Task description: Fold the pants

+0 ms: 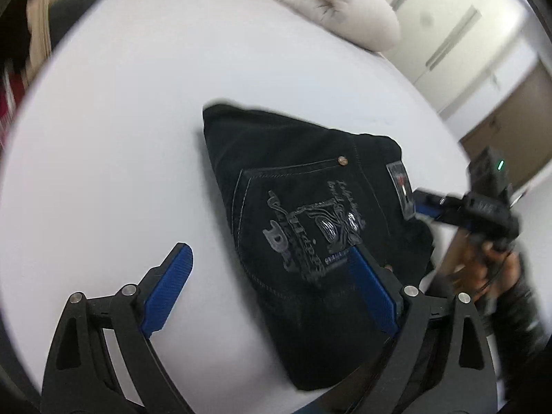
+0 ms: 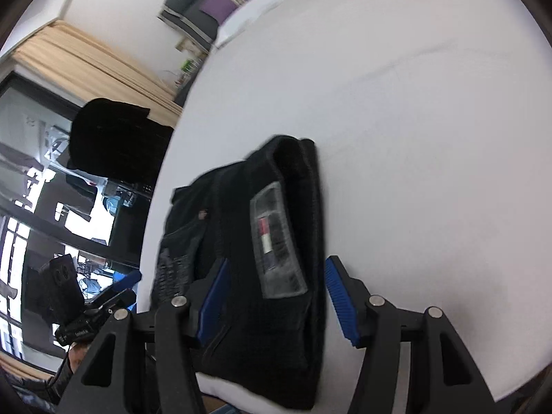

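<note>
The black jeans (image 1: 310,214) lie folded into a compact bundle on the white bed sheet (image 1: 120,120), back pocket up, with pale embroidered lettering (image 1: 310,227) across the pocket, a copper rivet (image 1: 342,160) at its corner and a waistband patch (image 1: 400,186) near the far edge. In the left wrist view the left gripper (image 1: 272,289) hovers over the near end of the bundle with its jaws spread wide: one blue pad (image 1: 169,286) sits over bare sheet, well off the cloth, the other blue pad (image 1: 372,289) over the dark denim, and nothing is pinched between them. In the right wrist view the right gripper (image 2: 276,293) straddles the waistband end of the jeans (image 2: 241,241), its jaws parted; the fabric lies between the blue fingers (image 2: 339,300), but the right pad stands clear of the cloth beside it, so no grip is visible. The other gripper shows at the edge of each view, blurred. A beige pillow (image 1: 334,3) rests at the far side of the bed, well apart from the jeans.
</note>
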